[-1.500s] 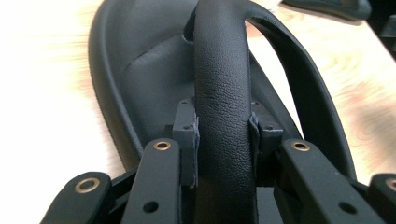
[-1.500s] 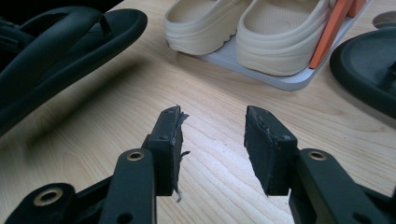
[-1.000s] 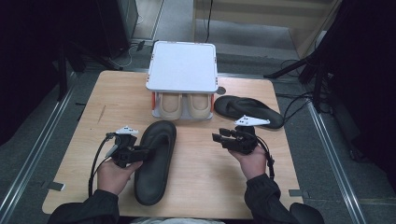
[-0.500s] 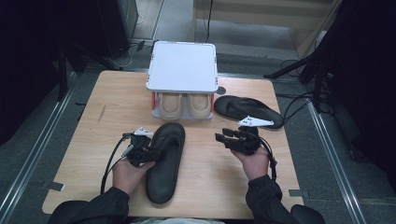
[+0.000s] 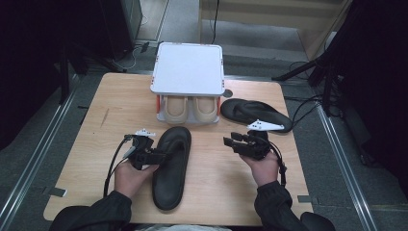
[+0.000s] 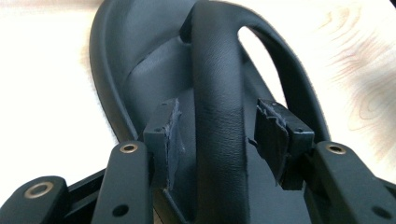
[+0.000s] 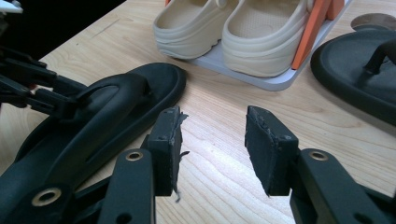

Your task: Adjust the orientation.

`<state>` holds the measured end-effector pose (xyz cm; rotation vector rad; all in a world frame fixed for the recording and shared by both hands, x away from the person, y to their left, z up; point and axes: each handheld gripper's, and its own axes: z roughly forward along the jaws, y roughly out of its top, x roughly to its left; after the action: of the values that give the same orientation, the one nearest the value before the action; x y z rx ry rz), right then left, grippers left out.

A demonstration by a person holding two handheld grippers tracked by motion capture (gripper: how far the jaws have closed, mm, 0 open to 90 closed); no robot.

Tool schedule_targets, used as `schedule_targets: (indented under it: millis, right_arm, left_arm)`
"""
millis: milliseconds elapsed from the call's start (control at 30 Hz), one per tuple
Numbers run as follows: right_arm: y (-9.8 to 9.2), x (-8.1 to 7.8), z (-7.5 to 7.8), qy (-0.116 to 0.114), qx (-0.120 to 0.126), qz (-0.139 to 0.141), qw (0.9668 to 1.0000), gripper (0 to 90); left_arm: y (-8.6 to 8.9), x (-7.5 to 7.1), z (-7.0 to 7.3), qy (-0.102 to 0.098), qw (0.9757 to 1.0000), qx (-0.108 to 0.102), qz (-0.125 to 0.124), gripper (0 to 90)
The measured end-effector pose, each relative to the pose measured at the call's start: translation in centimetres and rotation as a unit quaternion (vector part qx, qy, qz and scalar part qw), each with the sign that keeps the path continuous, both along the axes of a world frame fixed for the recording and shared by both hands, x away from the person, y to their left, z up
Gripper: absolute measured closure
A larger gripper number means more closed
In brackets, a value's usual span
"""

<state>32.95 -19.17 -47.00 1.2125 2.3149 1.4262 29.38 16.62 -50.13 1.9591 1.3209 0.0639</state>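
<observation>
Two jaws of the left gripper had just been opening around the sandal strap, letting go. The right gripper gaped empty, waiting.

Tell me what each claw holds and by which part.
Nothing is held. The left claw has just been opening; its pads stand clear on either side of the sandal strap. The right claw is open over bare table.

A wooden table filled the frame's centre. At its top middle stood a white shoe rack w/ orange posts, a pair of beige clogs on its lower shelf. Right of the rack lay a 2nd black sandal. Grey floor w/ cables, right side.
</observation>
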Motion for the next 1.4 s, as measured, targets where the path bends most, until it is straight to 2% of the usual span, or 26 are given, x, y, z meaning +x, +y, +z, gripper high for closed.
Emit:
schedule_targets:
  millis: [100, 233, 333, 567, 800, 900, 1033, 1100, 1400]
  right_arm:
    - [-0.2, 0.0, 0.1, -0.002, -0.001, -0.001, 1.0, 57.1]
    - [-0.5, 0.0, 0.2, -0.003, 0.001, -0.005, 1.0, 57.1]
    - [-0.8, 0.0, 0.4, -0.004, 0.003, -0.009, 0.9999, 57.1]
    - [-1.6, 0.2, 0.7, -0.006, 0.003, -0.018, 0.9998, 57.2]
    - [-2.1, 0.4, 1.0, -0.01, -0.01, -0.019, 0.9997, 59.1]
    - [-2.3, 0.4, 1.1, -0.013, -0.019, -0.016, 0.9996, 61.4]
    - [-2.5, 0.5, 1.1, -0.003, -0.016, -0.013, 0.9998, 67.4]
    - [-2.5, 0.5, 1.2, -0.006, -0.017, -0.009, 0.9998, 70.3]
    - [-3.3, 0.8, 1.2, -0.002, -0.014, -0.015, 0.9998, 80.0]
  left_arm:
    - [-0.1, 0.0, 0.4, -0.006, 0.9998, 0.015, -0.009, 51.1]
    - [0.0, -0.1, 1.0, -0.006, 0.9997, 0.016, -0.017, 49.3]
    - [0.7, -0.1, 1.6, -0.005, 0.9999, 0.003, -0.016, 46.5]
    - [2.4, -0.2, 2.6, -0.009, 0.9999, -0.005, -0.011, 43.5]
    - [4.3, 0.1, 3.0, -0.012, 0.9998, 0.002, -0.012, 40.5]
    - [5.2, 0.3, 2.9, -0.014, 0.9999, -0.001, -0.006, 40.1]
    - [6.3, 0.6, 2.9, -0.013, 0.9999, -0.003, 0.003, 39.8]
    - [6.5, 0.7, 2.9, -0.016, 0.9999, 0.0, 0.002, 39.7]
    - [6.5, 1.0, 2.8, -0.019, 0.9998, 0.004, -0.007, 39.5]
